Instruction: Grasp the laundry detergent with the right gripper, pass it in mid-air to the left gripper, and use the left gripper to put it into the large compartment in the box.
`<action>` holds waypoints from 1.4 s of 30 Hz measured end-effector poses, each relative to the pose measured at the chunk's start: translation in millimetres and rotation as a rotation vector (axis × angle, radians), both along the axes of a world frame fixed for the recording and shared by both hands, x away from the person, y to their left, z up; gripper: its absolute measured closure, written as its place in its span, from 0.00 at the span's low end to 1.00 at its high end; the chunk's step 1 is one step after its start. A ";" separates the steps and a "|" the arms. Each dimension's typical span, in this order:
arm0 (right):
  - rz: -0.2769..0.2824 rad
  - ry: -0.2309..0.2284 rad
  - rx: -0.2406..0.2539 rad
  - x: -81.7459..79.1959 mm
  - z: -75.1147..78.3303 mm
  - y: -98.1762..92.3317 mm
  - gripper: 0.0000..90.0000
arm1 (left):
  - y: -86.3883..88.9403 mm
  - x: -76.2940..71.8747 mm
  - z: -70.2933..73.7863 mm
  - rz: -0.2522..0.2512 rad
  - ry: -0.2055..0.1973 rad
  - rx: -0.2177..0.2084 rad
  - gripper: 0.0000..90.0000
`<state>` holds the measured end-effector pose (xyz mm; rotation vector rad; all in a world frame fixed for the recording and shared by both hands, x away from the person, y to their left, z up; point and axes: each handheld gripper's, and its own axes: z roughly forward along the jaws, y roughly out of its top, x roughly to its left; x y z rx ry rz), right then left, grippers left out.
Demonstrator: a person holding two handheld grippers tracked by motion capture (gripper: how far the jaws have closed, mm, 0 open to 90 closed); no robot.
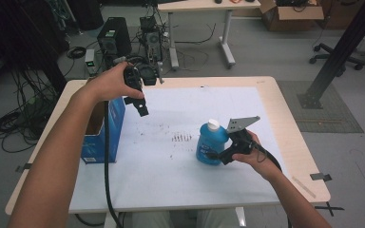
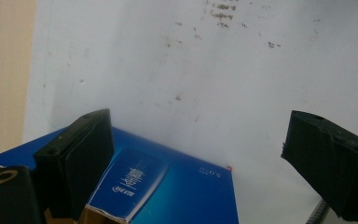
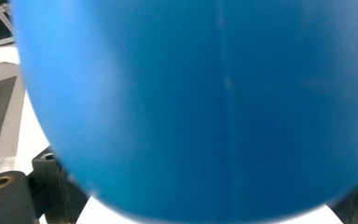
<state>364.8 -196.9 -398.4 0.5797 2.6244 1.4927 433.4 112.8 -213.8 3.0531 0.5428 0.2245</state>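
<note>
A blue bottle (image 1: 211, 142) with a white cap stands slightly tilted on the white mat (image 1: 171, 180), right of centre. My right gripper (image 1: 218, 156) reaches in from the right and is shut on the bottle's lower body. In the right gripper view the bottle (image 3: 205, 102) sits very close, with one black finger (image 3: 58, 186) at its lower left edge. My left gripper (image 1: 141, 107) hangs open above the table's left side, just right of an open blue carton (image 1: 100, 137). In the left gripper view, my left gripper (image 2: 196, 163) holds nothing, and the carton (image 2: 182, 191) lies below it.
Dark specks mark the mat's middle (image 1: 181, 137). The wooden table edge (image 1: 294, 133) runs along the right. On the floor beyond are a computer tower (image 1: 114, 35), tangled cables (image 1: 14, 123), a second desk (image 1: 204, 7) and a black post (image 1: 342, 47).
</note>
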 end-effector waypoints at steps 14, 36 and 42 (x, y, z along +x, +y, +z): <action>0.000 -0.004 0.013 0.3 0.7 -0.1 0.19 | -0.3 0.0 -0.1 0.001 0.000 -0.002 0.10; -0.002 -0.025 0.013 -0.8 0.5 0.7 0.33 | 0.7 -0.3 0.2 0.002 -0.001 -0.006 0.10; -0.006 -0.031 0.008 -1.0 -0.5 0.5 0.36 | 1.3 -0.3 0.9 0.003 0.001 -0.003 0.10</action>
